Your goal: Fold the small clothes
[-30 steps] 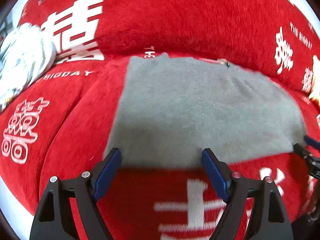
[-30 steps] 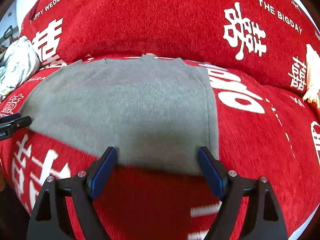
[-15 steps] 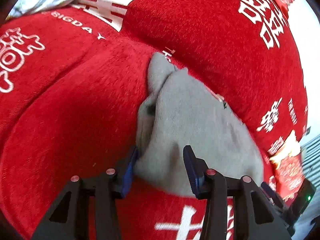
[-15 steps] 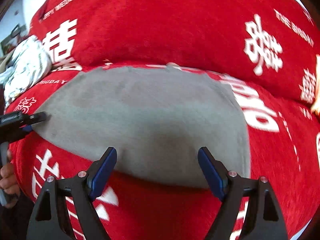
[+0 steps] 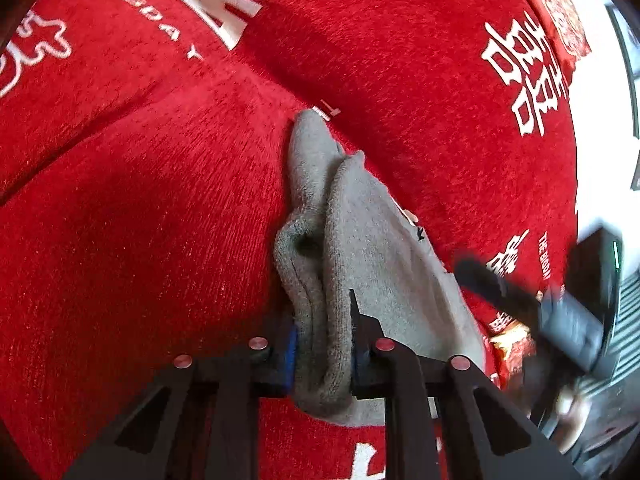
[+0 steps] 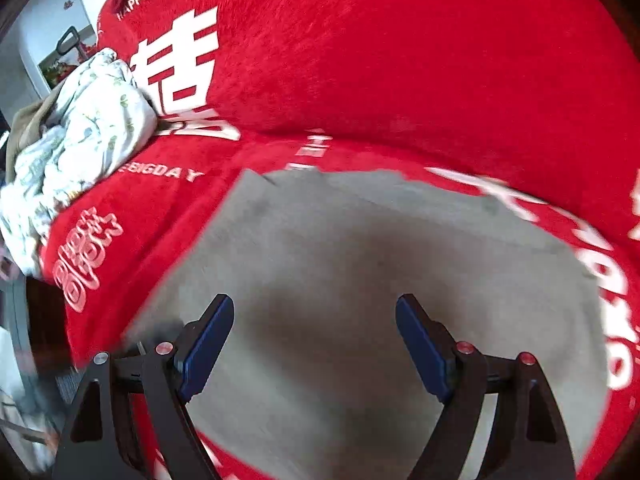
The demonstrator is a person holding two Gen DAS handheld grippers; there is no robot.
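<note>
A small grey knit garment (image 5: 384, 264) lies on a red sofa cover (image 5: 140, 220). My left gripper (image 5: 323, 350) is shut on the garment's near left edge, and the cloth bunches up between the blue pads. In the right wrist view the garment (image 6: 360, 260) lies spread flat. My right gripper (image 6: 314, 344) is open just above its near part and holds nothing. The right gripper also shows blurred at the right of the left wrist view (image 5: 520, 296).
A crumpled white floral cloth (image 6: 76, 160) lies at the left end of the sofa. The red backrest (image 6: 380, 60) with white lettering rises behind the garment. A red packet (image 5: 514, 348) lies at the sofa's right end.
My left gripper has closed on the garment's left edge and bunched it up. My right gripper has moved forward over the garment and stays open.
</note>
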